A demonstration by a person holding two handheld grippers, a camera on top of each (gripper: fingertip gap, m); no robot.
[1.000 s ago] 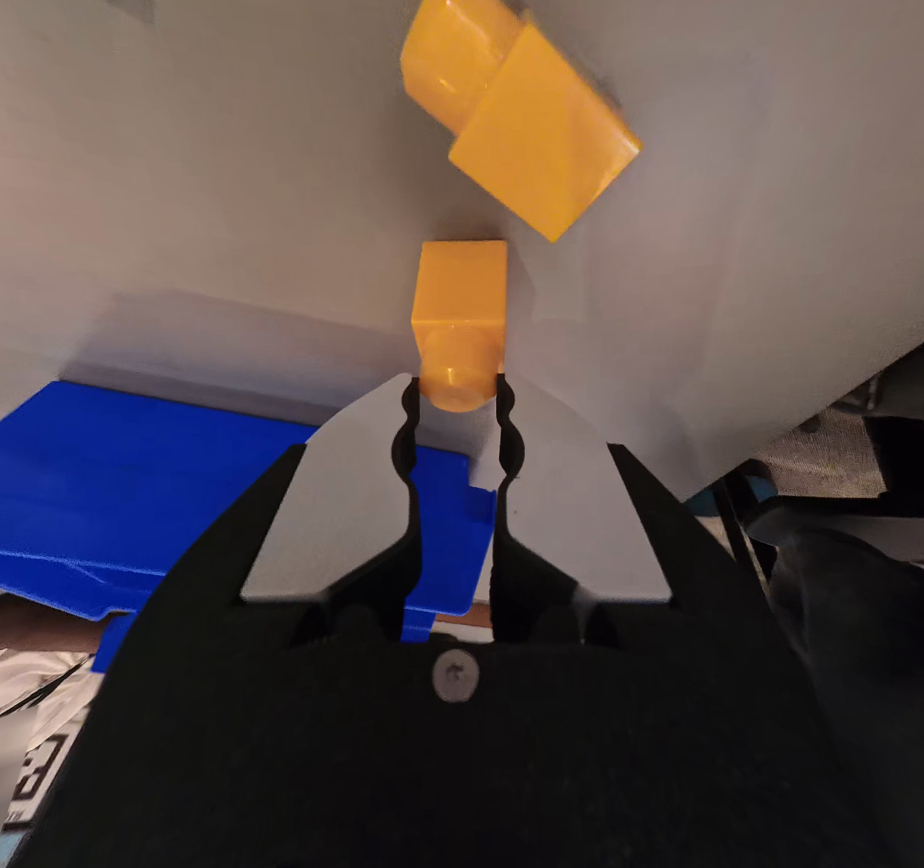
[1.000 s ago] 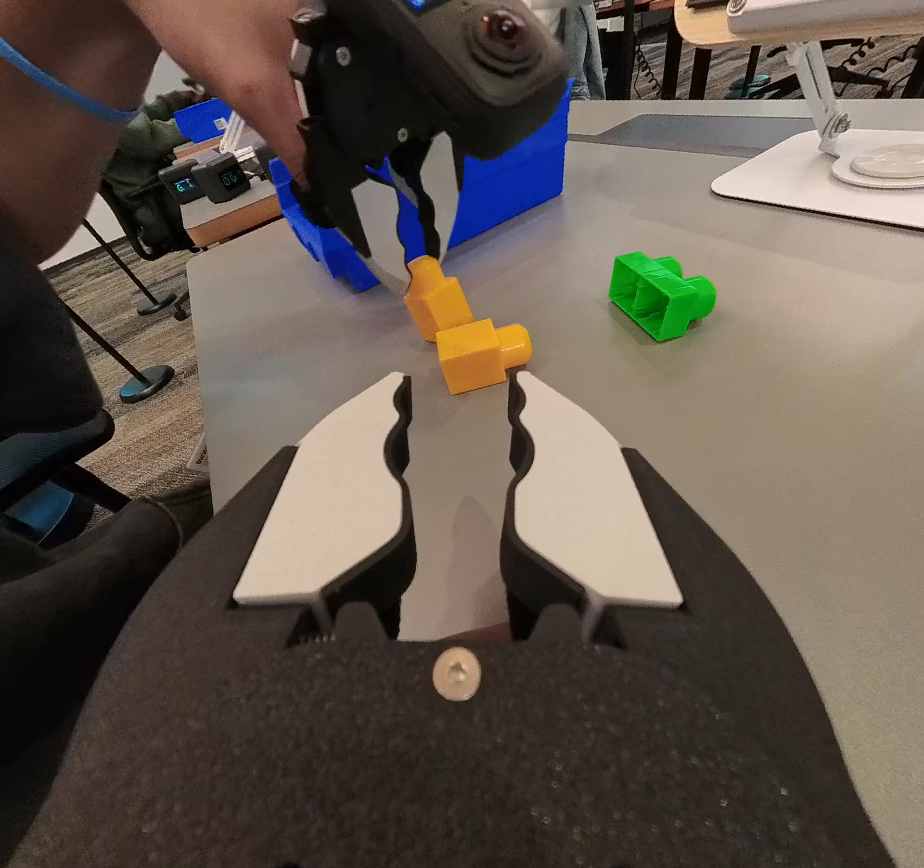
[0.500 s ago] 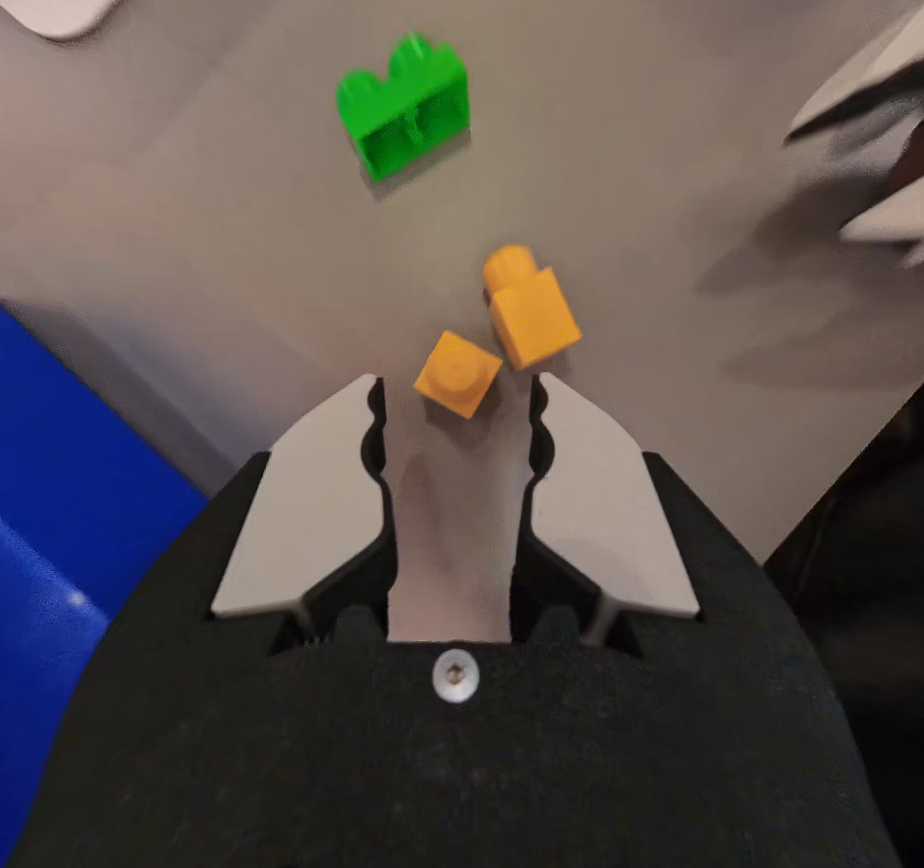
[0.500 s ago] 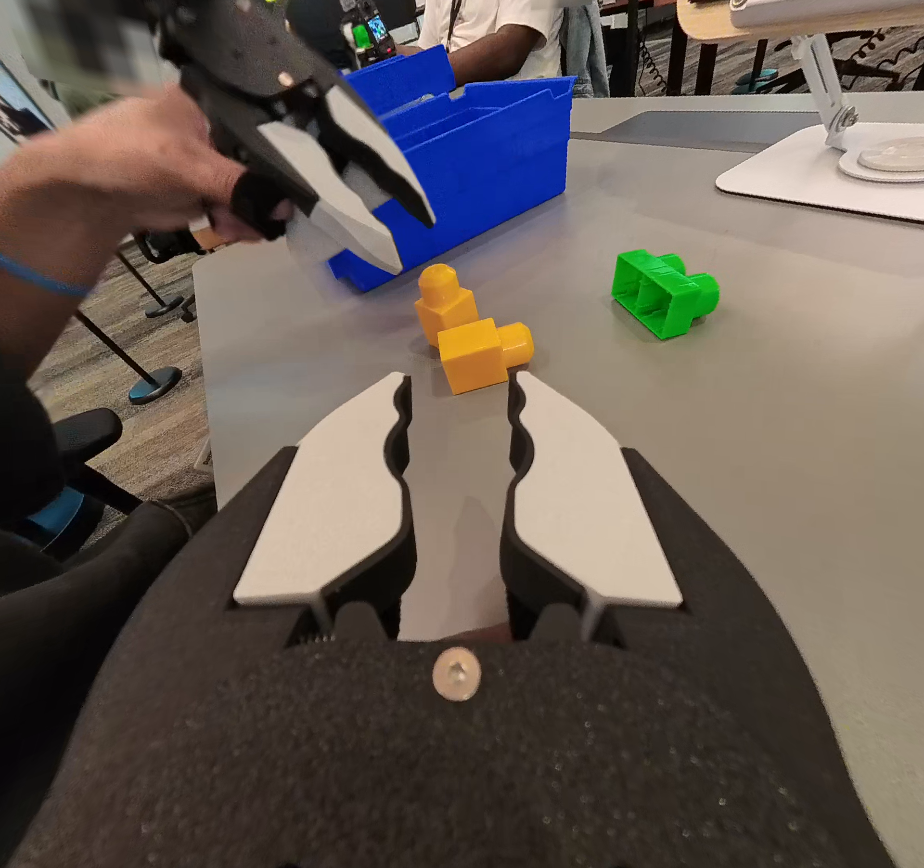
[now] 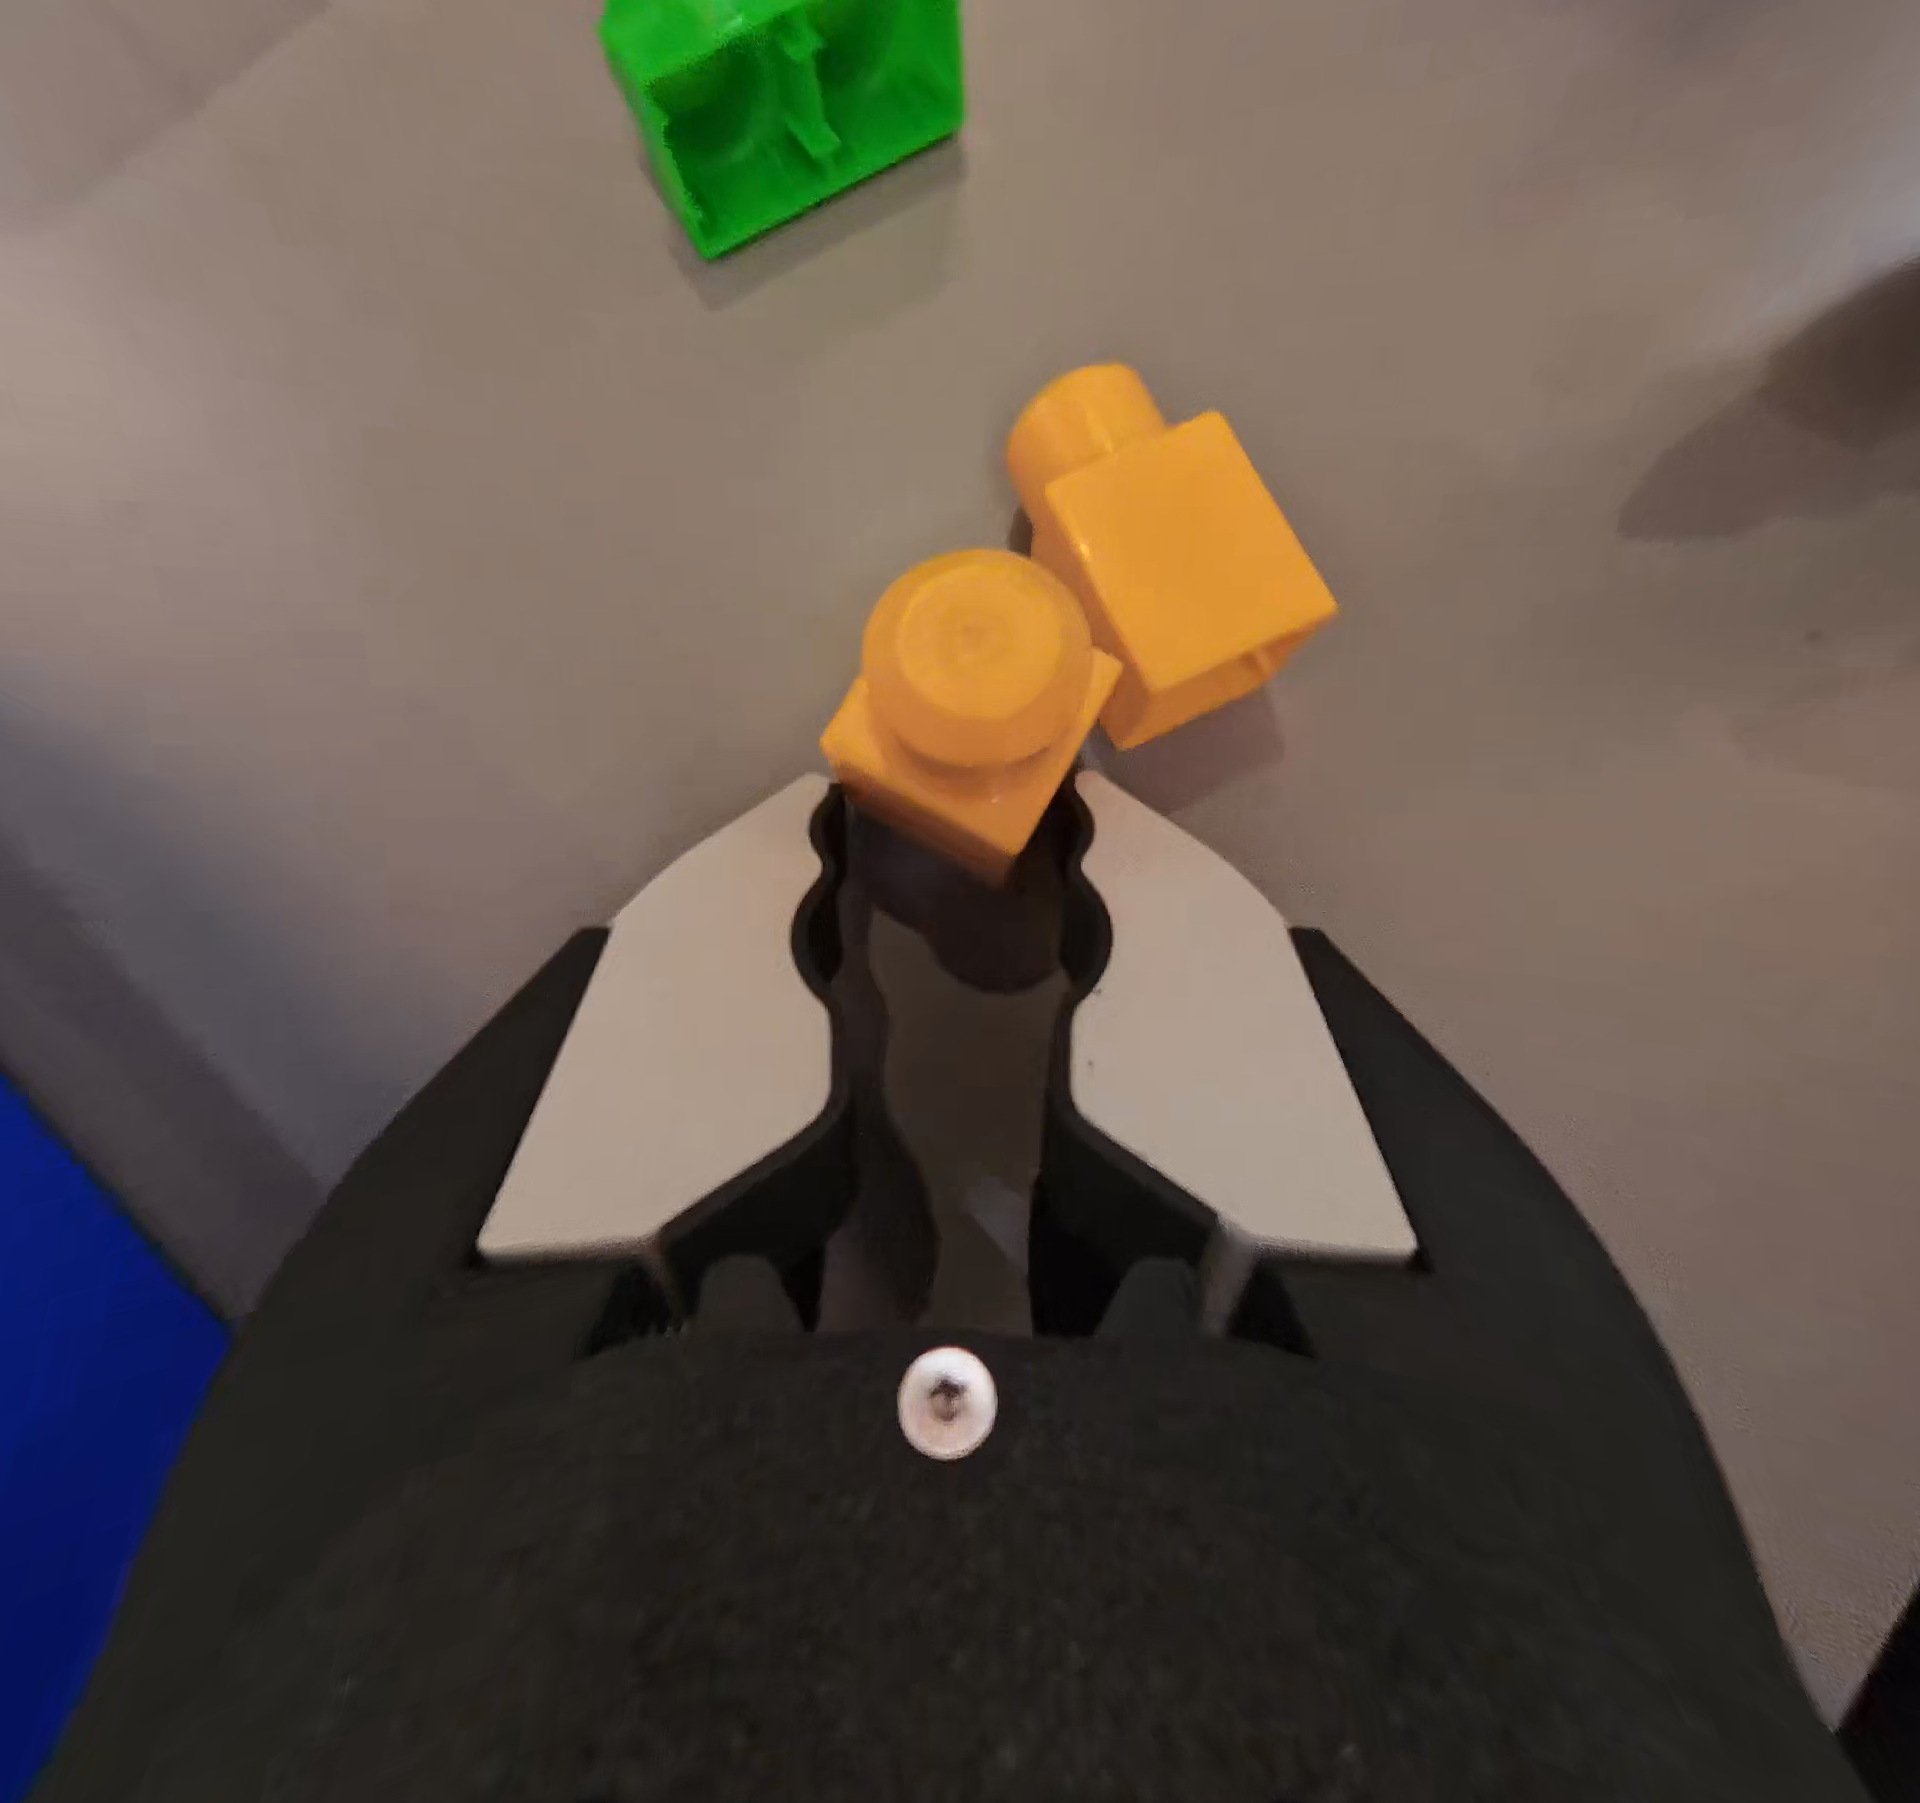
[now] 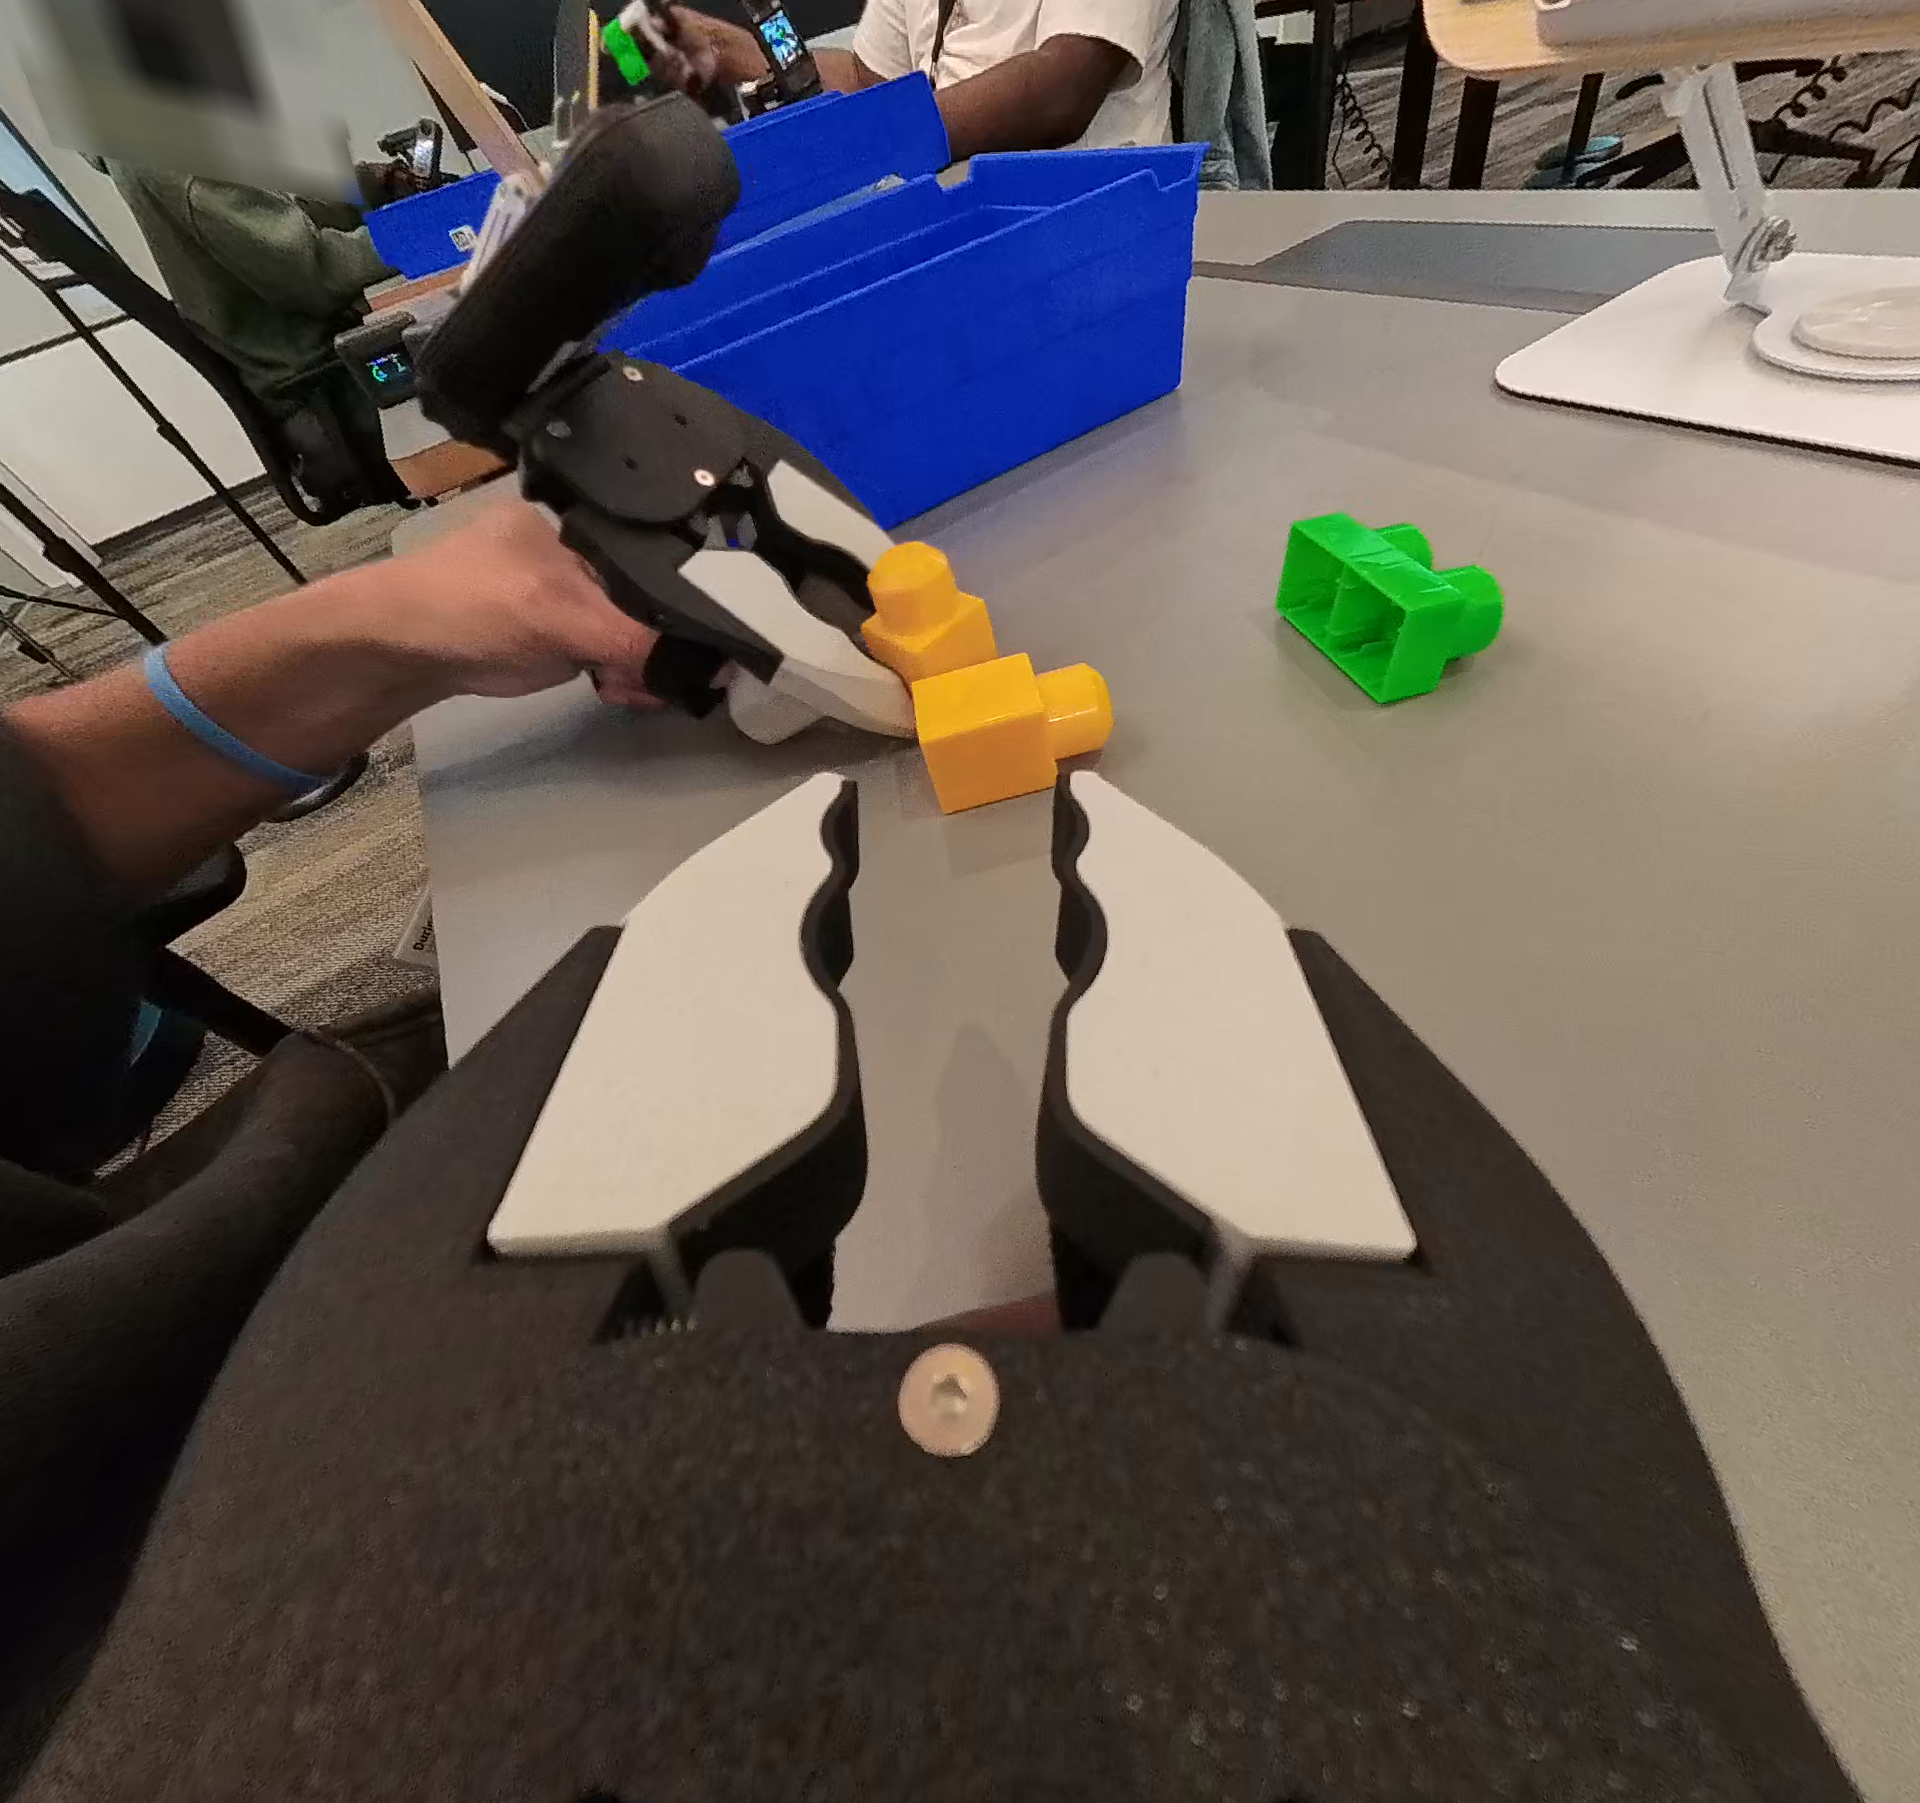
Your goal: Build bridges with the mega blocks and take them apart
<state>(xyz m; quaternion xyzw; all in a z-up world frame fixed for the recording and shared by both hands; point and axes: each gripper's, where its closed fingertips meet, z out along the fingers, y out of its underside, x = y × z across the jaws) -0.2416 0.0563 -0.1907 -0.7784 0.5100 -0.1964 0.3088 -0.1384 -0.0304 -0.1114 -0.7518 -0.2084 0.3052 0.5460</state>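
An upright yellow one-stud block (image 5: pixel 966 704) stands on the grey table (image 5: pixel 416 506). My left gripper (image 5: pixel 951 797) is closed on its base at the fingertips. In the right wrist view the left gripper (image 6: pixel 894 631) comes in low from the left around this block (image 6: pixel 920 610). A second yellow block (image 5: pixel 1174 569) lies on its side, touching the first. My right gripper (image 6: pixel 956 787) is open and empty, just short of that lying block (image 6: pixel 997 730). A green two-stud block (image 5: pixel 779 80) lies on its side farther off, also in the right wrist view (image 6: pixel 1382 600).
A blue bin (image 6: pixel 935 340) stands behind the yellow blocks; its corner shows in the left wrist view (image 5: pixel 83 1338). A white stand base (image 6: pixel 1714 371) sits at the back right. The table's left edge (image 6: pixel 426 818) is close, and a person sits beyond the bin. My hands' fingertips stand some 15 cm from each other.
My left gripper let go of the yellow block's stud, lifted and swung round, then came down low and closed on the block's base. The right gripper has not moved.
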